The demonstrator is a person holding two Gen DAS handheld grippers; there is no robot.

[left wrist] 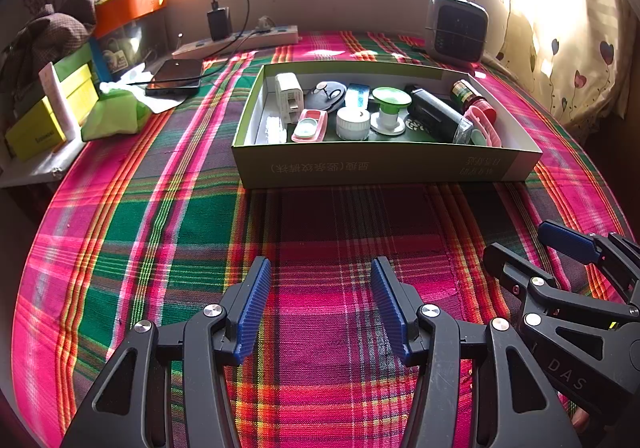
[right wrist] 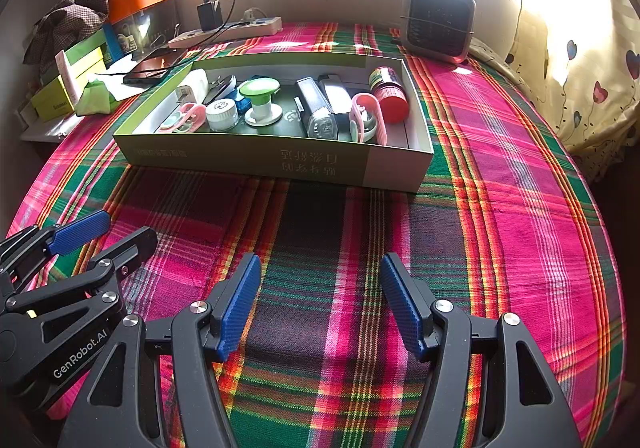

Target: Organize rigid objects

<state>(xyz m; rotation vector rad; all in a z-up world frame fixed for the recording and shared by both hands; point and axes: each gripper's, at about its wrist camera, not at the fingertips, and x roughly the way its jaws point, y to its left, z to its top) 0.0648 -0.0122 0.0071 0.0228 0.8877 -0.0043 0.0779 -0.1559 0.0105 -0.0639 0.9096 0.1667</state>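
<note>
Under a bright window, a bench draped in pink-and-green plaid cloth (left wrist: 168,216) carried one shallow green box (left wrist: 380,166) holding one white jar (left wrist: 353,123), one red-capped bottle (right wrist: 389,94) and other small items, while the left tongs (left wrist: 316,304) and right tongs (right wrist: 320,300) hovered spread and empty.

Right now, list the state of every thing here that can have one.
left gripper: open, empty, above the cloth
right gripper: open, empty, above the cloth
green box: lid off, holding small items
red-capped bottle: capped, lying on its side
white jar: lid on, upright
black charger: plugged into the power strip
phone: screen dark, lying flat
</note>
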